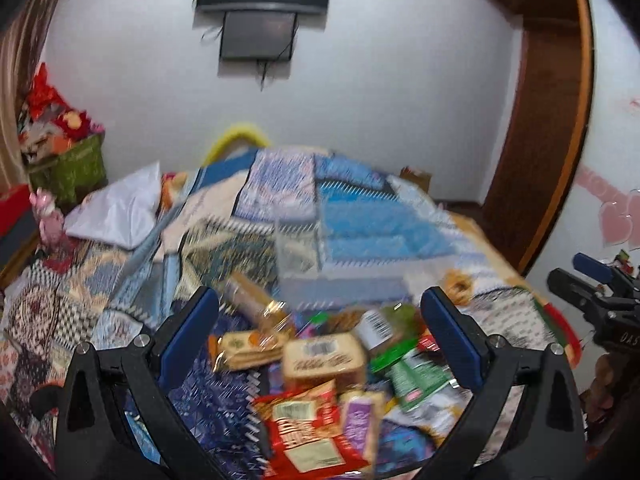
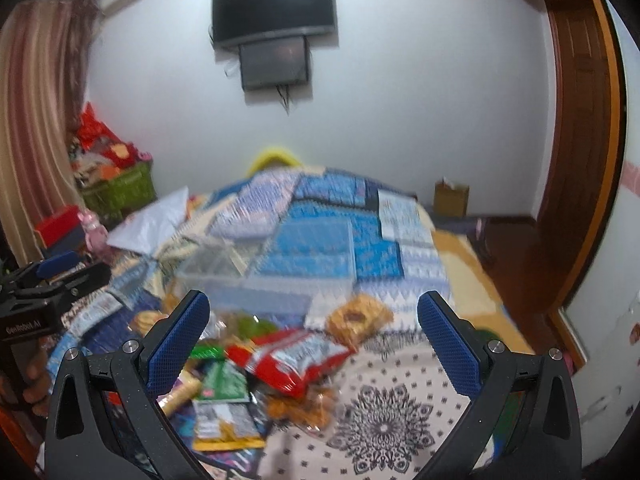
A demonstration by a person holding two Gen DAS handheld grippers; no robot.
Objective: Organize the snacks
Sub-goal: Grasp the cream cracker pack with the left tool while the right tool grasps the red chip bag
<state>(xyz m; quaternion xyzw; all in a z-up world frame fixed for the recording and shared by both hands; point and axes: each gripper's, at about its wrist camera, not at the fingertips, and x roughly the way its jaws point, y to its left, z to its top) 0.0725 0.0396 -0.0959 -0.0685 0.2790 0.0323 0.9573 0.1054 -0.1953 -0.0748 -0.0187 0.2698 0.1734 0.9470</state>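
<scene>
A heap of snack packets (image 1: 320,376) lies on a patterned bed cover. It includes a red packet (image 1: 308,428), a tan biscuit pack (image 1: 324,360) and a green packet (image 1: 420,376). A clear plastic box (image 1: 320,256) stands just beyond the heap. My left gripper (image 1: 320,320) is open and empty above the heap. My right gripper (image 2: 314,322) is open and empty over the same heap (image 2: 256,376), above a red packet (image 2: 296,360) and a round biscuit pack (image 2: 356,316). The clear box (image 2: 272,272) lies beyond it. Each gripper shows at the edge of the other's view.
The bed cover (image 2: 384,420) is patchwork blue and white. A white pillow (image 1: 120,208) lies at the left. A green basket (image 1: 68,168) of toys stands by the curtain. A television (image 2: 272,8) hangs on the far wall. A wooden door (image 2: 580,140) is at the right.
</scene>
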